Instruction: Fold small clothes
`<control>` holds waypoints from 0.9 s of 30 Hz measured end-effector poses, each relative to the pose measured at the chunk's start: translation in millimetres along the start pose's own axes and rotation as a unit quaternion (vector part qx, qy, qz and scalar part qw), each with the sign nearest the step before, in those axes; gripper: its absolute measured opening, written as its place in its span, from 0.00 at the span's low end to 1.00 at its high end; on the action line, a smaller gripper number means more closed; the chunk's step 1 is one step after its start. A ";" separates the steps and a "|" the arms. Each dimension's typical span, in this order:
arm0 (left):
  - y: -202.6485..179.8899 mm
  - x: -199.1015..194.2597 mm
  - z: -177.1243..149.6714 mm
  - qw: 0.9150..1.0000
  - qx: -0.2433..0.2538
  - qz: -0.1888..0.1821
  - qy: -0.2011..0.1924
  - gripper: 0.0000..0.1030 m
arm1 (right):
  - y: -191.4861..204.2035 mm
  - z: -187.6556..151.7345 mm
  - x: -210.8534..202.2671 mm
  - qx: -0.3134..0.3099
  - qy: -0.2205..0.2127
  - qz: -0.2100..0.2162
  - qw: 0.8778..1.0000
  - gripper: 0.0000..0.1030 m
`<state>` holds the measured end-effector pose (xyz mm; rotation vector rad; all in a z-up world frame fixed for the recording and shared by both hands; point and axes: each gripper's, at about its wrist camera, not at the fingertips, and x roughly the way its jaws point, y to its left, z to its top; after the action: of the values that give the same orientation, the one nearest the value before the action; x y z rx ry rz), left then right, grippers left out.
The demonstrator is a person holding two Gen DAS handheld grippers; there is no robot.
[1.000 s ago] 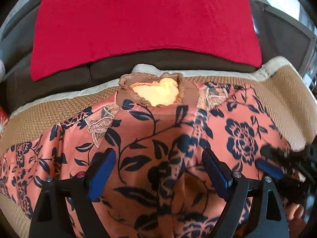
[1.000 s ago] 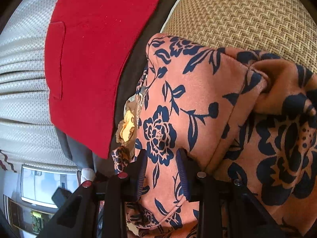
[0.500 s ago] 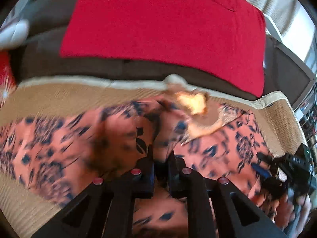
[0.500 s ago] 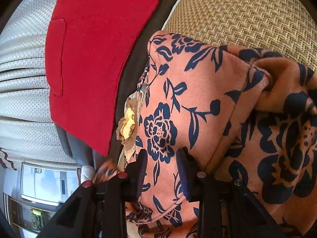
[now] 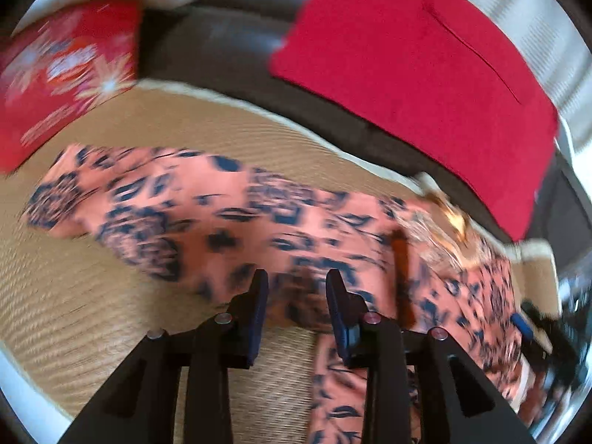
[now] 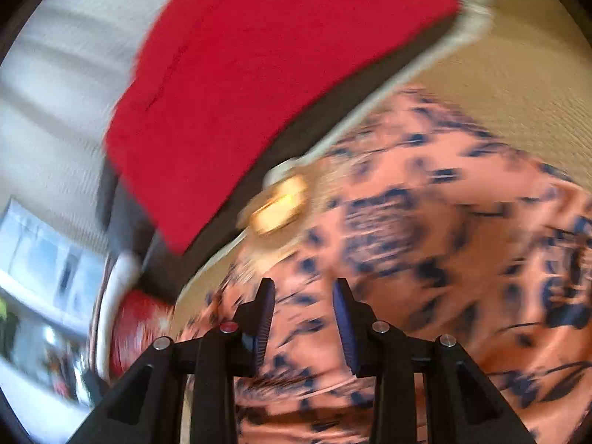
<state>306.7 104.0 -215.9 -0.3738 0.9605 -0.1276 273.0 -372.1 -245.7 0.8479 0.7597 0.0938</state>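
- On the woven mat (image 5: 111,296), a pink top with dark blue flowers (image 5: 229,229) is seen lying spread, one sleeve reaching toward the far left in the left wrist view; both views are badly motion-blurred.
- The collar with its yellow lining (image 6: 281,203) is noted at the far edge of the mat, just beside the dark sofa back (image 5: 229,40).
- A red cloth (image 5: 418,74) is draped over the sofa back; a red patterned cushion (image 5: 63,74) is seen at the far left.
- The left gripper (image 5: 296,296) is observed with its jaws partly apart, printed fabric showing in the gap; whether cloth is pinched cannot be told through the blur.
- The right gripper (image 6: 303,310) is likewise seen partly apart over the fabric near the collar; a grasp cannot be confirmed.
- Progress is judged early: the sleeve is still extended, the body looks rumpled rather than squared, and no finished fold is visible.
- Remaining, by judgement: sleeves to be brought in, body to be folded over, edges to be smoothed.
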 end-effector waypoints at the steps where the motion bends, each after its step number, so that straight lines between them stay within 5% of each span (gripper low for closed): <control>1: 12.0 -1.8 1.7 1.000 -0.020 0.005 -0.002 0.38 | 14.8 -6.3 6.6 -0.027 0.014 0.013 0.999 0.35; 4: 39.9 -6.0 3.9 0.997 -0.071 0.019 -0.009 0.53 | 49.4 -24.9 26.4 -0.093 0.044 0.028 0.994 0.35; 10: 61.9 8.9 3.8 0.994 -0.108 0.005 0.001 0.52 | 109.5 -64.5 64.0 -0.207 0.089 0.053 0.973 0.35; 12: 69.2 16.0 1.9 0.992 -0.126 -0.018 0.010 0.37 | 118.1 -73.7 74.9 -0.224 0.093 0.048 0.969 0.35; 13: 71.7 21.0 1.8 0.990 -0.133 -0.033 0.017 0.19 | 119.3 -79.2 80.0 -0.228 0.097 0.044 0.968 0.35; 14: 72.5 24.3 2.0 0.990 -0.135 -0.041 0.020 0.12 | 120.1 -84.2 86.3 -0.231 0.103 0.040 0.967 0.35; 21: 81.8 24.6 8.2 0.984 -0.155 -0.080 -0.023 0.04 | 110.9 -115.9 127.4 -0.252 0.174 -0.028 0.952 0.36; 27: 95.7 -25.0 22.2 0.979 -0.144 -0.038 -0.142 0.03 | 119.4 -127.7 122.5 -0.311 0.171 -0.039 0.934 0.35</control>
<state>305.0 205.3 -220.1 -0.6769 0.6826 -0.0029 307.2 -165.0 -284.6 0.1930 1.0149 0.3973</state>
